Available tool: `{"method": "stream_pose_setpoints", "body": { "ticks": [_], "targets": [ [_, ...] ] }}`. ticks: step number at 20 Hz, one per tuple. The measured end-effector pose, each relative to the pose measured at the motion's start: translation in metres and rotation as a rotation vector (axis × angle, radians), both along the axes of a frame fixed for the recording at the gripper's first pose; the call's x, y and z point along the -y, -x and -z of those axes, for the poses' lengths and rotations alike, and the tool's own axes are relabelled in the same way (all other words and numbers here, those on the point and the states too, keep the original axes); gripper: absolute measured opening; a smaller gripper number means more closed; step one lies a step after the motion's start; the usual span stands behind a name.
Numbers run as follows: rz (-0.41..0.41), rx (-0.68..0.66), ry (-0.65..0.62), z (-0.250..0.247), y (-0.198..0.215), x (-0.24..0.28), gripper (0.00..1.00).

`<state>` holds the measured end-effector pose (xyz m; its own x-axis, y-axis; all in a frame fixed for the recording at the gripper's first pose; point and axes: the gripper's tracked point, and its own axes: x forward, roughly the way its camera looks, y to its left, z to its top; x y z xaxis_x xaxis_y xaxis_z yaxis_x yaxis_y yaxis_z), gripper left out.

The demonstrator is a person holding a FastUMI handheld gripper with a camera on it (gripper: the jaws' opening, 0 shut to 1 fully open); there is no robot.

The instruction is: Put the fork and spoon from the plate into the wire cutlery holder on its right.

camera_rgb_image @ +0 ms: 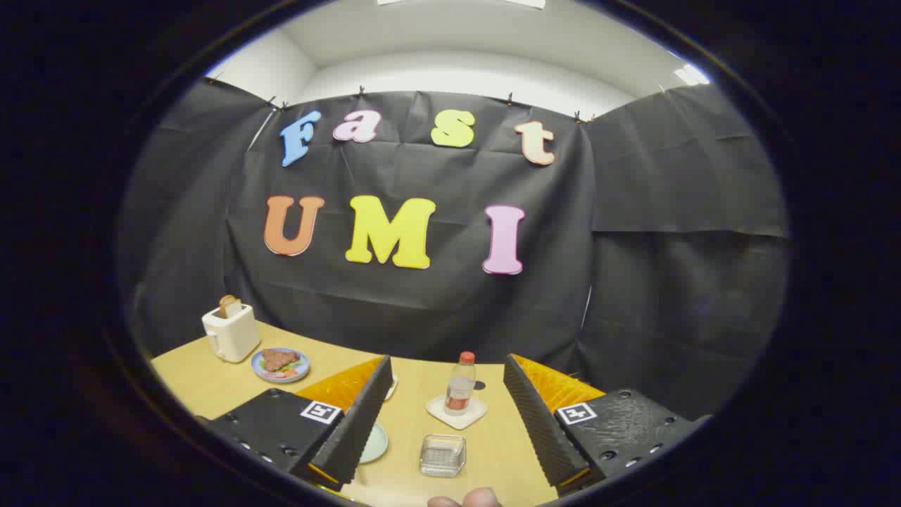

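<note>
Between the spread fingers, the holder sits unapproached

Held wide apart and gripping nothing, the gripper (447, 415) hangs above the table (211, 384), with the wire holder (443, 455) low between its fingers and a bottle (460, 384) on a coaster (457, 412) just beyond. A pale plate (374, 443) peeks from behind the left finger; fork and spoon cannot be made out. The sensible opening move is probably to tilt down and leftward until the cutlery shows, then pinch one handle crosswise. Toaster (230, 331) and food plate (280, 365) lie well apart.
</note>
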<state>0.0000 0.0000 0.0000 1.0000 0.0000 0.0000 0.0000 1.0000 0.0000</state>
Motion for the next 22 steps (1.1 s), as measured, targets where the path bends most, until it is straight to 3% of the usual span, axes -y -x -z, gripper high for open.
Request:
{"method": "stream_pose_setpoints", "body": {
  "ticks": [14,22],
  "targets": [
    [-0.092,0.064,0.024,-0.024,-0.015,-0.014,0.95],
    [-0.194,-0.103,0.010,0.017,-0.035,-0.042,0.95]
  ]
}}
